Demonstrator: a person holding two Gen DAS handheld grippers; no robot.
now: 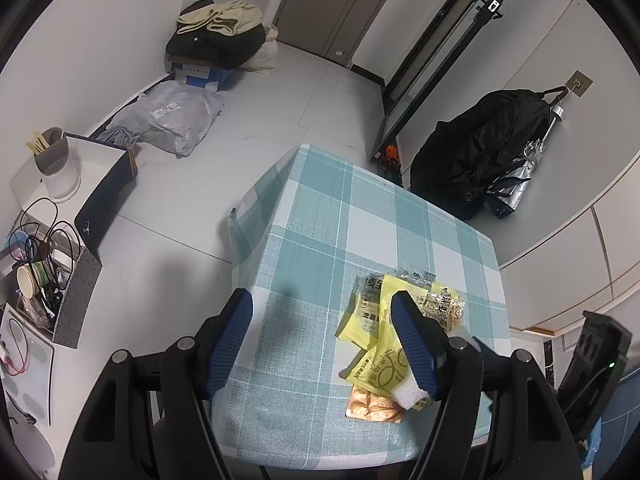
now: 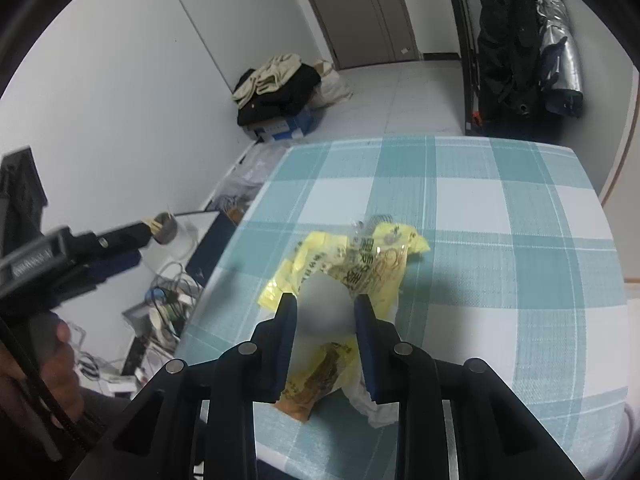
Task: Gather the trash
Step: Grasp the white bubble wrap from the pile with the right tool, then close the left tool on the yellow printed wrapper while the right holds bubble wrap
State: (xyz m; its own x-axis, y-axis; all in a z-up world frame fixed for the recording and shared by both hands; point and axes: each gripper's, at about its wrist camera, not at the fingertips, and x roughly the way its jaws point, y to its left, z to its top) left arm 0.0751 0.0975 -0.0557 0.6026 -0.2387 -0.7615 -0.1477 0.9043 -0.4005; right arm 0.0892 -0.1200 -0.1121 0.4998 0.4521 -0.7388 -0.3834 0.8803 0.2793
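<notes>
Right gripper (image 2: 326,304): jaws partly spread around a blurred pale lump, apparently a wad of tissue (image 2: 323,308); whether the pads actually press on it cannot be told. Directly ahead of and beneath these fingertips lies the trash pile: crumpled yellow wrappers (image 2: 320,256) with a clear printed snack bag (image 2: 374,258) on top, and an orange-brown packet (image 2: 304,396) poking out below the left finger. All of it rests on the checked teal-and-white tablecloth (image 2: 500,208).

Left gripper (image 1: 322,320): jaws spread wide, nothing between them, held above the table's left part. Its right finger overlaps the same pile in view: yellow wrappers (image 1: 362,320), copper-coloured packet (image 1: 374,406) nearest the camera, a white tissue (image 1: 408,394) at the finger's base. Tablecloth (image 1: 320,220) extends ahead.

Farther out, left of the left claw: a cluttered side shelf with a paper cup (image 1: 26,278) and cables. Beyond the table: a heap of clothes (image 1: 218,34) on the floor, and a black backpack (image 1: 480,148) hanging on the wall to the right.
</notes>
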